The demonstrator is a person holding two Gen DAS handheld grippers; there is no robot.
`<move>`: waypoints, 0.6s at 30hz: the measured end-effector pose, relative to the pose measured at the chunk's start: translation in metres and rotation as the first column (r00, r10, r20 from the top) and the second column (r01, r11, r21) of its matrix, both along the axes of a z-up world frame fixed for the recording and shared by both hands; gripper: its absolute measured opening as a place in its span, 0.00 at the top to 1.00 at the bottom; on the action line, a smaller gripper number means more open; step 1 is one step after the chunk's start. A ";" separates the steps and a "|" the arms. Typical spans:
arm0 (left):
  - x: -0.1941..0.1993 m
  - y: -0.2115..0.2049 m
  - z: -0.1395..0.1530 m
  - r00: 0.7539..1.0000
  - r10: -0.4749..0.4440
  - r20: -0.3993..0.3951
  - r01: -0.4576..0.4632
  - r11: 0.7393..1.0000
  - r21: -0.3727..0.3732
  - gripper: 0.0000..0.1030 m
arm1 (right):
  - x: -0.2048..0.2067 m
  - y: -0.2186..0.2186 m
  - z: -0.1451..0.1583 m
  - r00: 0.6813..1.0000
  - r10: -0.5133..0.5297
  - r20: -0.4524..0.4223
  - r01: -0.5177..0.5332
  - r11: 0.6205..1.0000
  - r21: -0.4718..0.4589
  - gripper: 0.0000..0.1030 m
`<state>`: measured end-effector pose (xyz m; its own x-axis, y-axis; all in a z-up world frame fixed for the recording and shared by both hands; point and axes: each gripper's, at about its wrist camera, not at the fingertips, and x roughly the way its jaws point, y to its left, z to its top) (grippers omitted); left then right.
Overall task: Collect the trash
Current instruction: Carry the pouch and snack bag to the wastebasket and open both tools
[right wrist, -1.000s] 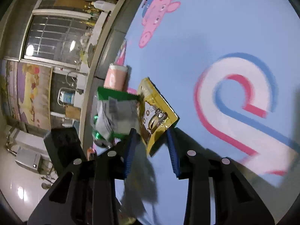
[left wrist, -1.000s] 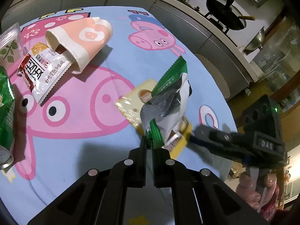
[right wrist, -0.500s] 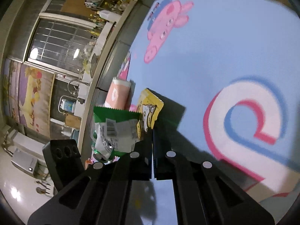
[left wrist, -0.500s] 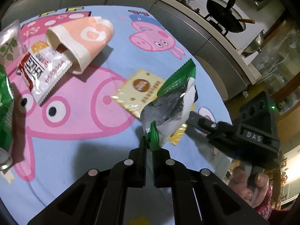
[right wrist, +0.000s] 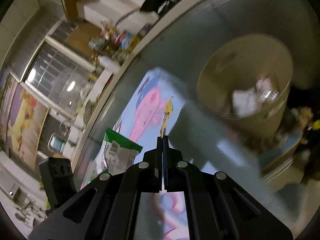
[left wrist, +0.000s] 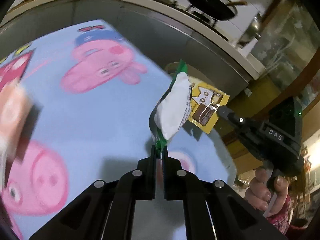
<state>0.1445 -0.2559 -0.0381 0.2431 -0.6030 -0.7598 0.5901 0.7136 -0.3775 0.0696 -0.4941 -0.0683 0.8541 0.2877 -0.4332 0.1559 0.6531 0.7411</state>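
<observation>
I am holding the left gripper [left wrist: 159,152] low in the middle of the left wrist view, its jaws pinched tight on the bottom edge of a green and white wrapper [left wrist: 173,108], which is standing up from the tips and leaning toward the upper right of the frame. Below and to the left of it, the blue cartoon-pig tablecloth [left wrist: 90,116] is filling most of that view, blurred.

To the right of the wrapper, the right gripper [left wrist: 220,109] is reaching in from the right edge, a hand [left wrist: 266,192] gripping its handle in the lower right corner. Its jaws are closed flat on a yellow packet [left wrist: 208,108], which is hanging in the air just behind the green wrapper, clear of the cloth.

In the right wrist view I am seeing that packet [right wrist: 167,116] edge-on, as a thin yellow strip rising from the shut tips [right wrist: 163,138] at the middle of the frame. The green wrapper [right wrist: 118,152] is showing at lower left. In the upper right, a round tan bin [right wrist: 278,116] is standing beyond the table edge, with pale crumpled scraps [right wrist: 246,100] lying inside it.
</observation>
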 end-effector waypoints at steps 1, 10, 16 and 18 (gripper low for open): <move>0.003 -0.013 0.003 1.000 -0.016 0.010 0.016 1.000 0.003 0.95 | -0.002 -0.010 0.002 1.000 -0.018 0.006 0.018 1.000 -0.001 1.00; 0.049 -0.146 0.001 0.991 -0.131 0.019 0.128 0.987 0.094 0.77 | 0.012 -0.089 -0.010 0.990 -0.140 -0.030 0.137 0.988 -0.074 0.89; 0.054 -0.152 0.008 0.993 -0.097 0.060 0.092 0.992 0.090 0.57 | -0.005 -0.098 -0.020 0.978 -0.210 -0.009 0.209 0.974 -0.084 0.54; 0.050 -0.137 0.012 0.994 -0.079 0.078 0.072 0.993 0.091 0.56 | -0.015 -0.097 -0.025 0.976 -0.218 -0.001 0.218 0.975 -0.051 0.54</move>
